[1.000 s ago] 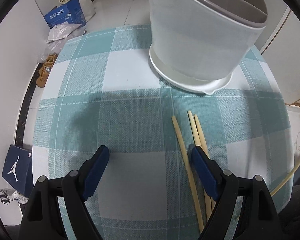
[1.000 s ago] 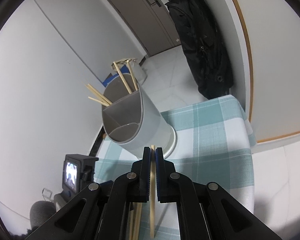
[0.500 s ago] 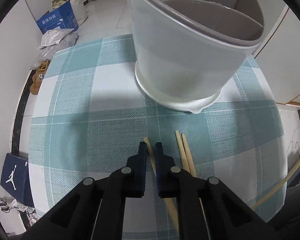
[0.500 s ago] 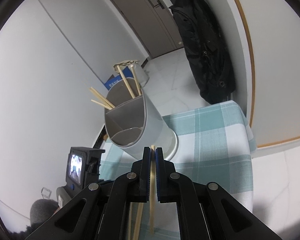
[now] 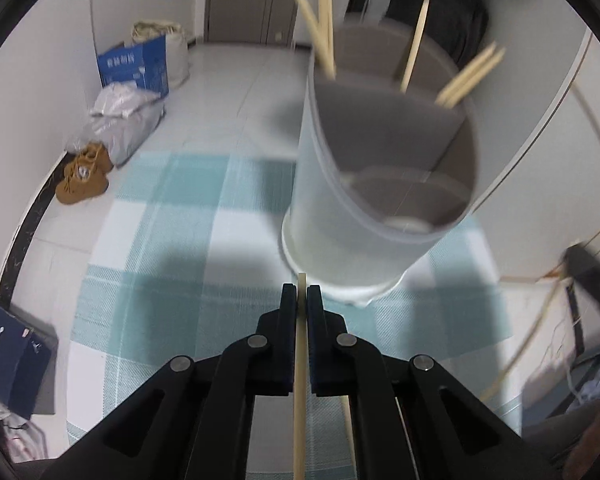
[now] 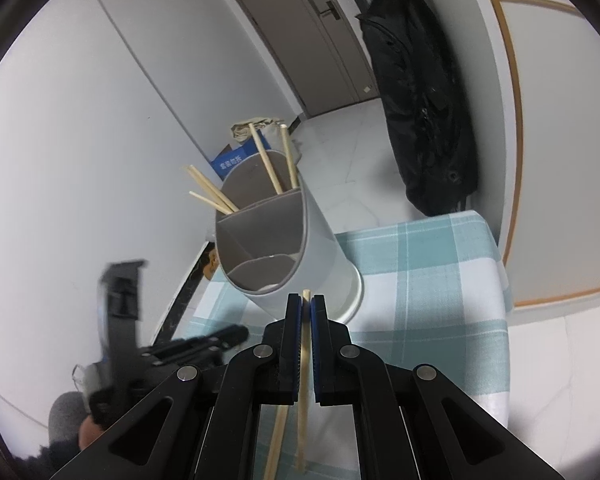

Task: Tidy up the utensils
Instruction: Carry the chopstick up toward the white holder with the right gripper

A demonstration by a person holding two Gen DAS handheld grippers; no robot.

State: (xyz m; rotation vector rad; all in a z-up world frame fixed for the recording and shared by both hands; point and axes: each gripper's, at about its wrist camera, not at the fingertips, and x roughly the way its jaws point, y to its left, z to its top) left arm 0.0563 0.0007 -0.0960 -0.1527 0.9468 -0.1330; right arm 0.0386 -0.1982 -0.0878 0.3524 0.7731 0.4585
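My left gripper (image 5: 301, 294) is shut on one pale wooden chopstick (image 5: 299, 400), held above the teal checked tablecloth (image 5: 160, 300); the stick's tip pokes out just past the pads. Right ahead stands the white utensil holder (image 5: 332, 208) with a grey divided inside. Several chopsticks (image 5: 320, 40) lean in its far compartment, and the near one looks bare. My right gripper (image 6: 306, 300) is shut on another chopstick (image 6: 303, 392), in front of the same holder (image 6: 324, 248). One more chopstick (image 6: 278, 436) lies on the cloth below it.
On the floor to the left are a blue carton (image 5: 134, 66), bags, brown shoes (image 5: 84, 178) and a shoe box (image 5: 8, 356). A black coat (image 6: 424, 120) hangs by the door. The blurred body of the left tool (image 6: 120, 320) is low on the left in the right wrist view.
My left gripper shut on a chopstick lying on the cloth, then rose with it and tilted up toward the holder's rim. My right gripper kept its chopstick and stayed nearly still.
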